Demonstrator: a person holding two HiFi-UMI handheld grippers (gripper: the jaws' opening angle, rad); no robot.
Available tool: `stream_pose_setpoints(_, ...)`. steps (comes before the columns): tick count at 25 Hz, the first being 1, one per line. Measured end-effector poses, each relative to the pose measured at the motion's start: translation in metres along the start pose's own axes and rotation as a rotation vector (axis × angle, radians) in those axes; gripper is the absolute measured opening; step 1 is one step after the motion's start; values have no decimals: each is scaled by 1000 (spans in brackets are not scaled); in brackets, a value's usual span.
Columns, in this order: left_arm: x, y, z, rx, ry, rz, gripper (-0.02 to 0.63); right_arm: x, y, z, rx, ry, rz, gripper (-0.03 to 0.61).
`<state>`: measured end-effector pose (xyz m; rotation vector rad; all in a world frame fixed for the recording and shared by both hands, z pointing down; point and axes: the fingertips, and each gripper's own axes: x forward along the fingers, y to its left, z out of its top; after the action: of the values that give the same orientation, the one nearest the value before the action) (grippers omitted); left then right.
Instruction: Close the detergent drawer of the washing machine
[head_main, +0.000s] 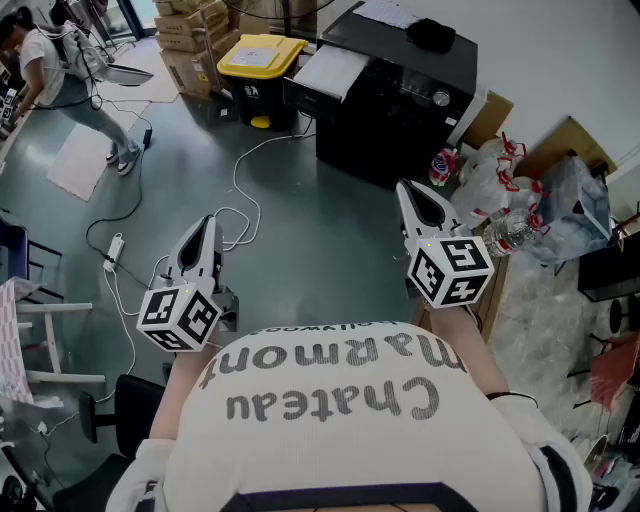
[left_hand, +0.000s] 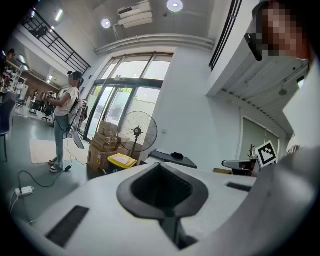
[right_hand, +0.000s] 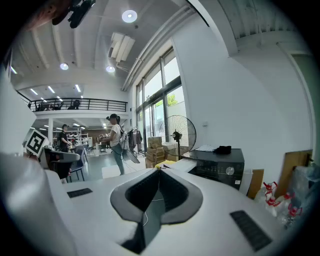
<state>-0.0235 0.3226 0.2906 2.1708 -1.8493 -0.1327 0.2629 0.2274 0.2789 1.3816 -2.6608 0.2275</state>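
Observation:
The black washing machine (head_main: 400, 90) stands at the far side of the floor in the head view, with its pale detergent drawer (head_main: 327, 72) pulled out toward the left. My left gripper (head_main: 207, 222) and right gripper (head_main: 405, 188) are held in the air well short of it, both pointing at it, and neither touches anything. The left gripper (left_hand: 160, 165) has its jaws together with nothing between them. My right gripper (right_hand: 159, 170) is shut and empty too. The machine (right_hand: 220, 167) shows just past its tips, with the drawer (right_hand: 187, 163) jutting out.
A yellow-lidded bin (head_main: 262, 55) and cardboard boxes (head_main: 190, 30) stand left of the machine. White cables (head_main: 240, 200) and a power strip (head_main: 113, 247) lie on the floor. Plastic bags and bottles (head_main: 500, 190) pile up at the right. A person (head_main: 60, 70) stands far left, near a fan (left_hand: 136, 132).

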Motion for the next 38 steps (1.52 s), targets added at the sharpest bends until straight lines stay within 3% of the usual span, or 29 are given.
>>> stream_pose_setpoints(13, -13, 24, 1, -16, -6, -13, 8, 9, 28, -2, 13, -31, 17, 31)
stream_pose_setpoints(21, -18, 42, -12, -18, 8, -43, 8, 10, 70, 2, 71, -150, 156, 29)
stream_pose_setpoints(25, -17, 54, -20, -31, 31, -34, 8, 24, 85, -3, 89, -140, 225, 29)
stream_pose_setpoints(29, -7, 70, -18, -49, 16, -14, 8, 51, 90, -10, 43, -108, 239, 29)
stream_pose_setpoints(38, 52, 89, 0, -76, -3, 17, 8, 132, 63, -7, 0, -41, 294, 29)
